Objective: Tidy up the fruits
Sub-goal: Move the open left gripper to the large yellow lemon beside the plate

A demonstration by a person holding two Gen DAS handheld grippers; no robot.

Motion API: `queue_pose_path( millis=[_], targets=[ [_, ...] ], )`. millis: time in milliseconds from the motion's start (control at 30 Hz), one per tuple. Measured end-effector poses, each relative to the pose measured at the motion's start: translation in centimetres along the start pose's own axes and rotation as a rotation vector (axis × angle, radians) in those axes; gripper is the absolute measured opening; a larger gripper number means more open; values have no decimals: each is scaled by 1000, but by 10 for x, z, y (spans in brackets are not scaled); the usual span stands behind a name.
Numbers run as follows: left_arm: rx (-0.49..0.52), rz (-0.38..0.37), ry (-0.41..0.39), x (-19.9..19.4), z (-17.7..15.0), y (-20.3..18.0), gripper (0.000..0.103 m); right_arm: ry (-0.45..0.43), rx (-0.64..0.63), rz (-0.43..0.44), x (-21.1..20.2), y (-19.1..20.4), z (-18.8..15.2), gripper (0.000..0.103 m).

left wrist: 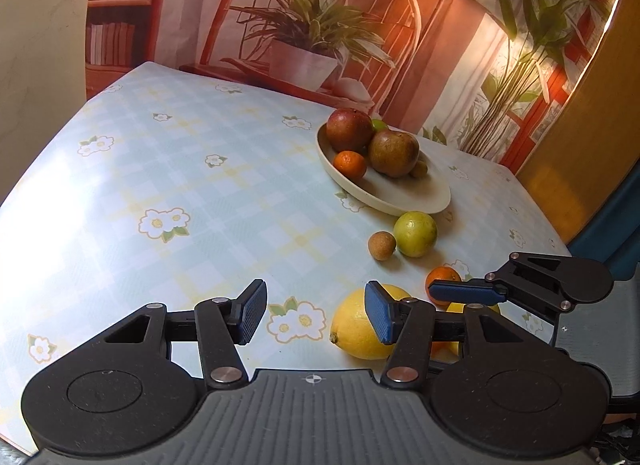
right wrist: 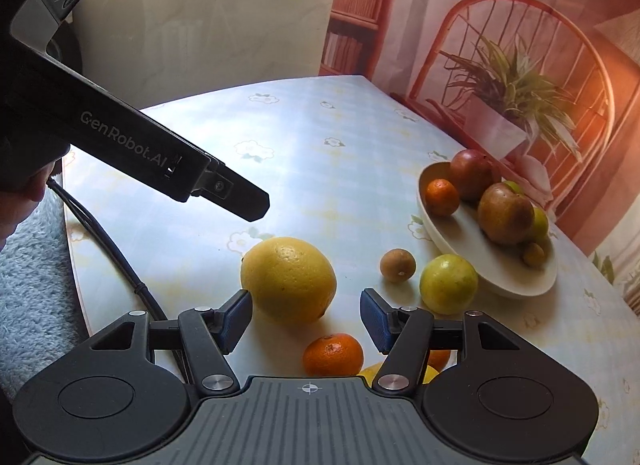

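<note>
both grippers (left wrist: 316, 315) (right wrist: 306, 321) angled down, jaws apart

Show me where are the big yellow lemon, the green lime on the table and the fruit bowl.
big yellow lemon (right wrist: 288, 279): right wrist view, middle of its peel.
green lime (right wrist: 449, 284): right wrist view, its centre.
fruit bowl (right wrist: 516, 279): right wrist view, bare inner wall near front rim.
</note>
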State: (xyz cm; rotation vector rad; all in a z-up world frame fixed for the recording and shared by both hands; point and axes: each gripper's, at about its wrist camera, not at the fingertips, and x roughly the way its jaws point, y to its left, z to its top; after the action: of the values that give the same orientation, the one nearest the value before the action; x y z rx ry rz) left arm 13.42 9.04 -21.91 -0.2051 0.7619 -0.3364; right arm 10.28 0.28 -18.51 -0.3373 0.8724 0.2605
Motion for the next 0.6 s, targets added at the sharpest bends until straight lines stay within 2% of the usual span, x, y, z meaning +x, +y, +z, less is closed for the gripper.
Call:
queue_pose_path(
  millis=[133, 267, 600],
  targets=[
    [4, -31, 24, 8, 0, -4, 57, 15, -10, 30, 4, -2, 3, 52],
    [26, -30, 48, 17, 0, -9, 56, 37, -20, 58, 9, -2, 3, 45],
    [20, -29, 44, 33, 11, -10, 57, 33, 45, 70, 16, -15, 3, 46]
  ],
)
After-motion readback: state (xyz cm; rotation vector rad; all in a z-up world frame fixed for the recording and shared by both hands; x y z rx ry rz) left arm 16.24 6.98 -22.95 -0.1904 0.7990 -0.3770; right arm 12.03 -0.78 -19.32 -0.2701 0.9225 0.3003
